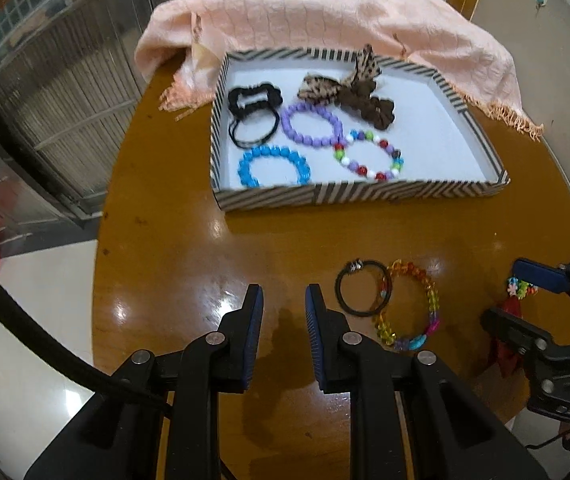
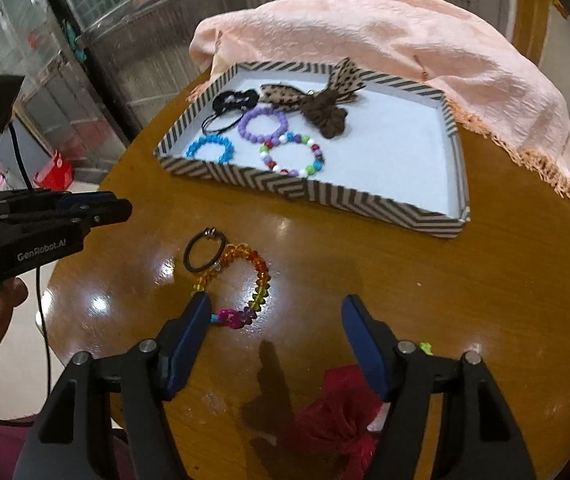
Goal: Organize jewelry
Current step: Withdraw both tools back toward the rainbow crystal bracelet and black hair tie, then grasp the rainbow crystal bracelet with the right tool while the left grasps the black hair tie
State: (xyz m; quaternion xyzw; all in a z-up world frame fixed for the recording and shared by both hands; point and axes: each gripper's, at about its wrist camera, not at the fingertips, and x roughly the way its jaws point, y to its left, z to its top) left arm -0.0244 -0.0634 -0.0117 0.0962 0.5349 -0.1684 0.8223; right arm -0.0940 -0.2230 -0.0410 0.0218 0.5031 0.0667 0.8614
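Rainbow bracelet (image 2: 241,284) lies on bare table (image 2: 405,280) between tray (image 2: 305,190) and near edge.

We see a glossy brown table (image 1: 189,264) and a tray (image 1: 365,194) with black-and-cream stripes outside and white inside. In the tray lie a blue bracelet (image 1: 273,166), a purple bracelet (image 1: 312,125), a mixed-colour bead bracelet (image 1: 369,155), black hair ties (image 1: 253,114) and a brown leopard-spotted bow (image 1: 349,88). A peach cloth (image 1: 325,12) lies behind it. On the table we see a rainbow bracelet (image 2: 245,280), a black ring (image 2: 204,254) and a red cloth (image 2: 337,412).
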